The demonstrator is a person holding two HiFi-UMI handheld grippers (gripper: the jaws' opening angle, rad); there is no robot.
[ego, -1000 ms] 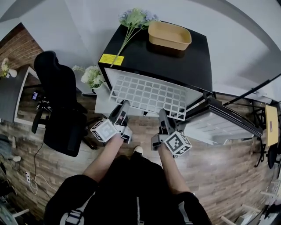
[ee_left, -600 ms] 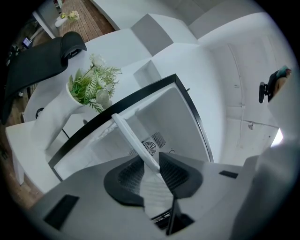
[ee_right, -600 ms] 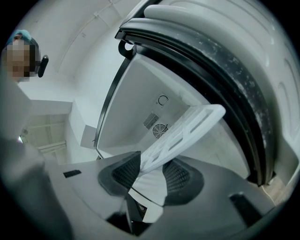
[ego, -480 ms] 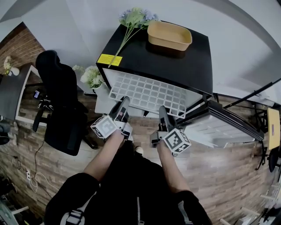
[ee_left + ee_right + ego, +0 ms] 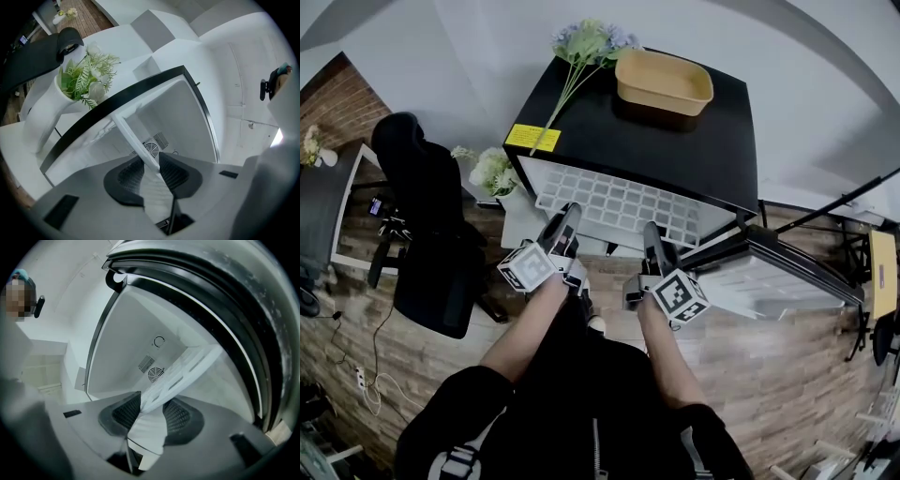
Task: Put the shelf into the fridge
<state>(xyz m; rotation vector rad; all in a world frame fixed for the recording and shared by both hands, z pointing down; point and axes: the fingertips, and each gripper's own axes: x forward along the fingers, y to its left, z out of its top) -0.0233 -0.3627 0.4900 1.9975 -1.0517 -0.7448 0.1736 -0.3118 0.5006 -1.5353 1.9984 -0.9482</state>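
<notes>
A black mini fridge [image 5: 694, 141] stands open, its door [image 5: 787, 272] swung out to the right. The white grid shelf [image 5: 619, 202] lies level, its far part inside the fridge and its near edge sticking out. My left gripper [image 5: 565, 225] is shut on the shelf's near left edge and my right gripper [image 5: 653, 236] on its near right edge. In the left gripper view the shelf's rim [image 5: 133, 138] runs between the pads of the gripper [image 5: 151, 165] into the white interior. In the right gripper view the shelf [image 5: 185, 369] sits pinched in the gripper [image 5: 152, 411], with the back-wall fan grille [image 5: 155, 374] beyond.
A tan tray [image 5: 664, 80] and a flower stem [image 5: 581, 47] lie on the fridge top. A vase of white flowers [image 5: 492, 171] and a black office chair [image 5: 427, 225] stand to the left. The open door and a black stand [image 5: 844, 197] crowd the right side.
Both grippers have moved forward toward the fridge, and the shelf has slid deeper inside; less of its grid shows outside the opening.
</notes>
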